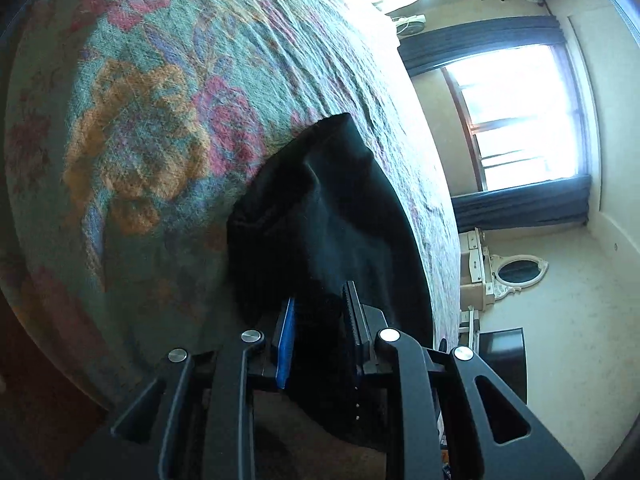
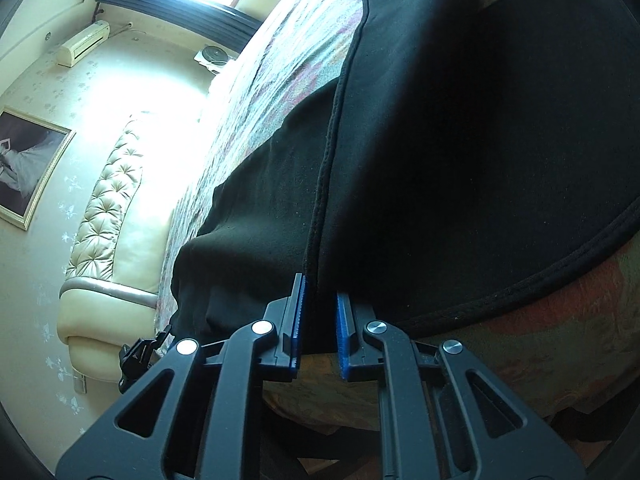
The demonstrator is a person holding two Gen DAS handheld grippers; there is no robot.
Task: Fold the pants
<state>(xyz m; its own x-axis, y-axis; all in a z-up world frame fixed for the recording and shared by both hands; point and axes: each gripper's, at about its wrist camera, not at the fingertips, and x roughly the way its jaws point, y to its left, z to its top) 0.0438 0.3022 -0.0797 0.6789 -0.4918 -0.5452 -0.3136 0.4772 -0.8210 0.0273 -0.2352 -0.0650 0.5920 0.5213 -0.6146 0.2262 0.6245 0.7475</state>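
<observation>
The black pants (image 2: 460,140) lie on a bed with a floral bedspread (image 1: 140,128). In the left wrist view my left gripper (image 1: 320,312) is shut on a bunched end of the pants (image 1: 332,208) and holds it lifted off the bedspread. In the right wrist view my right gripper (image 2: 320,316) is shut on the pants' edge beside a stitched seam (image 2: 324,176), near the edge of the bed. The other gripper (image 2: 140,352) shows at the lower left, holding the far corner of the cloth.
A tufted cream headboard (image 2: 108,216) and a framed picture (image 2: 28,168) are at the left in the right wrist view. A window with dark curtains (image 1: 520,120), a white mirror (image 1: 518,272) and a dark screen (image 1: 504,356) are beyond the bed.
</observation>
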